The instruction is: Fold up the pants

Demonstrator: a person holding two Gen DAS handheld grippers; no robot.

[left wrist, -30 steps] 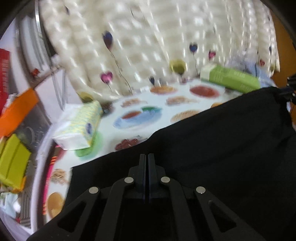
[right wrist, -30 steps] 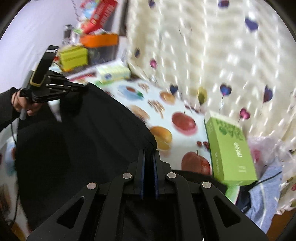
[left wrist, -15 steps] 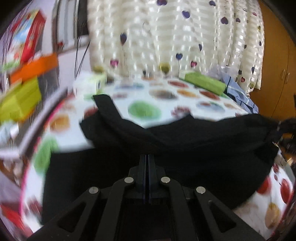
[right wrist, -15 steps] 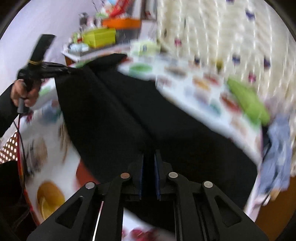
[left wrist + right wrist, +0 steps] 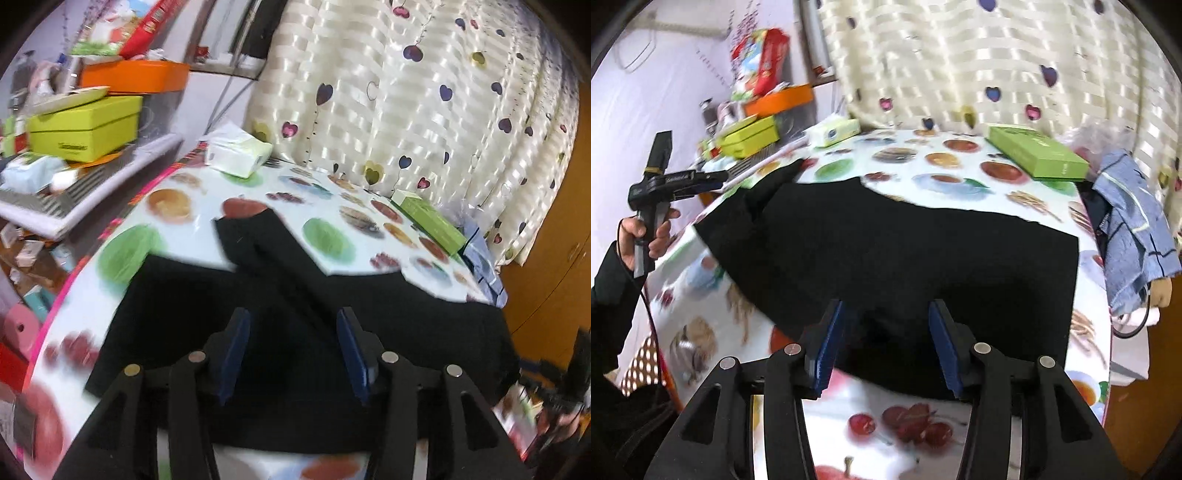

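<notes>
Black pants lie folded across the fruit-print tablecloth, with one leg end reaching toward the far left. They also show in the right wrist view. My left gripper is open and empty just above the near edge of the pants. My right gripper is open and empty above the pants' near edge at the right end. The left gripper also shows in the right wrist view, held in a hand at the left.
A green box and a tissue pack lie at the far side of the table. A blue cloth hangs off the right edge. Shelves with boxes stand left. A heart-print curtain hangs behind.
Both grippers were shut on the pants and carried them toward the near side of the table. Now both have opened and let go, and the pants lie on the table.
</notes>
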